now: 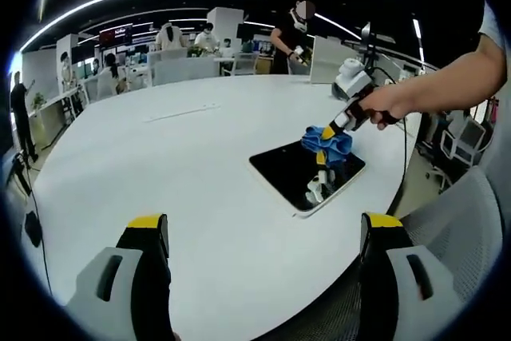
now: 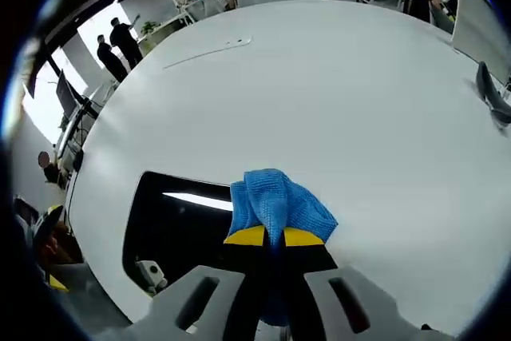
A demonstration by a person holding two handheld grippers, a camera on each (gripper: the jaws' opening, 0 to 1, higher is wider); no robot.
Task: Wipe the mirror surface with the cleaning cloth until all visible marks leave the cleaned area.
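Two tongs showed: the right tongs [image 2: 274, 239] were clamped on the blue cloth [image 2: 278, 201], pressing it on the mirror [image 1: 297, 170] at its 1 o'clock corner; the left tongs [image 1: 263, 233] gaped apart over the table [image 1: 160, 157].

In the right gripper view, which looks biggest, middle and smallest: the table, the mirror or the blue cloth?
1. Table: biggest by far.
2. Mirror: middle, though its near edge is cut off.
3. Cloth: smallest, held in the right tool. It sits close to the camera, so it looks bigger than it is.
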